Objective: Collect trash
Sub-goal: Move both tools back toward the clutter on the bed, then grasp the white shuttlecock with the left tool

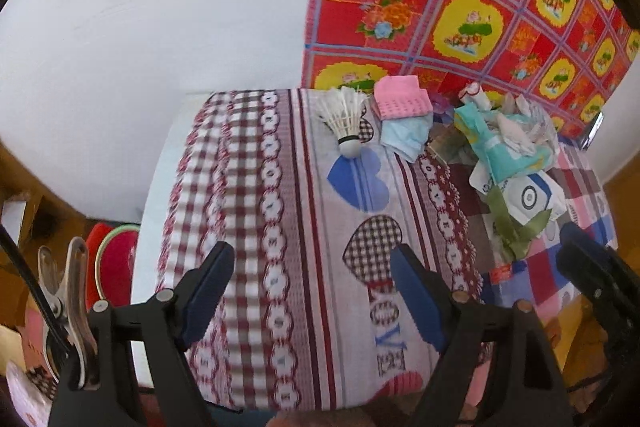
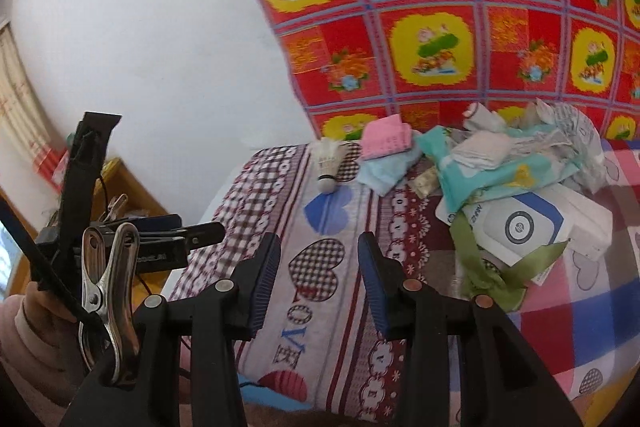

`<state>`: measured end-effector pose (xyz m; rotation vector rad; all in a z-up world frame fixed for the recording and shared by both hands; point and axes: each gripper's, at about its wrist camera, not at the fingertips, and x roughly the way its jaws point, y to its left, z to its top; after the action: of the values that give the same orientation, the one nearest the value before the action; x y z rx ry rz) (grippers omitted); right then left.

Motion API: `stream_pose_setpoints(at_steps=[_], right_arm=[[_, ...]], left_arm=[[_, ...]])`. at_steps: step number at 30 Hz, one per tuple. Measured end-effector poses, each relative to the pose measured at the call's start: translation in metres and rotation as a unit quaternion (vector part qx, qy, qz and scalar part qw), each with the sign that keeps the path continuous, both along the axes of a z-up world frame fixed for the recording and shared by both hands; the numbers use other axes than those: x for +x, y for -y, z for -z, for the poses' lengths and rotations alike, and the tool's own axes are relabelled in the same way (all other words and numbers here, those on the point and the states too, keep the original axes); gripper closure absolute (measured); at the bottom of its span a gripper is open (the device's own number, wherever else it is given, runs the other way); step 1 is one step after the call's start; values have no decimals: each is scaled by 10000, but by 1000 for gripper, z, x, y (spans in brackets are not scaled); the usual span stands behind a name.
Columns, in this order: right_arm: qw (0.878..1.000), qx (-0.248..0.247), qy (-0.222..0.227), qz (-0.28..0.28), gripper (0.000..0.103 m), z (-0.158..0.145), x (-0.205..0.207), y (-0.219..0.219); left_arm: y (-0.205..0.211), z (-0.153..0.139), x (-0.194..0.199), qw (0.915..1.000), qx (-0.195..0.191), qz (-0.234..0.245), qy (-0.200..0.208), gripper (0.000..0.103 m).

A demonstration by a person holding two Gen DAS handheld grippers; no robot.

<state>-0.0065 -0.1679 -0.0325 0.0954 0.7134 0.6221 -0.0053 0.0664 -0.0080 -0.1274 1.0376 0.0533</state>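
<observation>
Crumpled wrappers (image 2: pixel 516 163) heap on patterned cloth (image 1: pixel 304 227) — left gripper (image 1: pixel 312 291), right gripper (image 2: pixel 318 279) both agape, empty.

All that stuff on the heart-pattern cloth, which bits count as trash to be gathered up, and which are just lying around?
Likely trash:
- teal wrapper
- crumpled white papers
- white and blue packet
- green ribbon

Probably just lying about:
- shuttlecock
- pink cloth
- light blue cloth

Both grippers, left gripper and right gripper, are open and empty.
</observation>
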Motion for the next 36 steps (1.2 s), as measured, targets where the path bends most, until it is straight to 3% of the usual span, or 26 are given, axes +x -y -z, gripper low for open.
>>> stream_pose_setpoints(at_steps=[3,16,20,31,36], right_arm=[[10000,-17,-89,26,62,2,8,2],[9994,-120,-245,-202,61,3,62,15],[9991,-85,-343,-237,61,5,74,17],[9985,-117,-520,-136,61,22,88,26],[9982,-136,-575,-77,61,24,93,31]], left_arm=[[6,6,20,9999,-68,80,-74,27],[36,38,97,9995,-189,4,-266,34],[36,50,117,9991,-200,-109,-351,42],[36,79,155,9985,-103,-206,-495,45],[34,92,169,9978,-59,-302,-589,52]])
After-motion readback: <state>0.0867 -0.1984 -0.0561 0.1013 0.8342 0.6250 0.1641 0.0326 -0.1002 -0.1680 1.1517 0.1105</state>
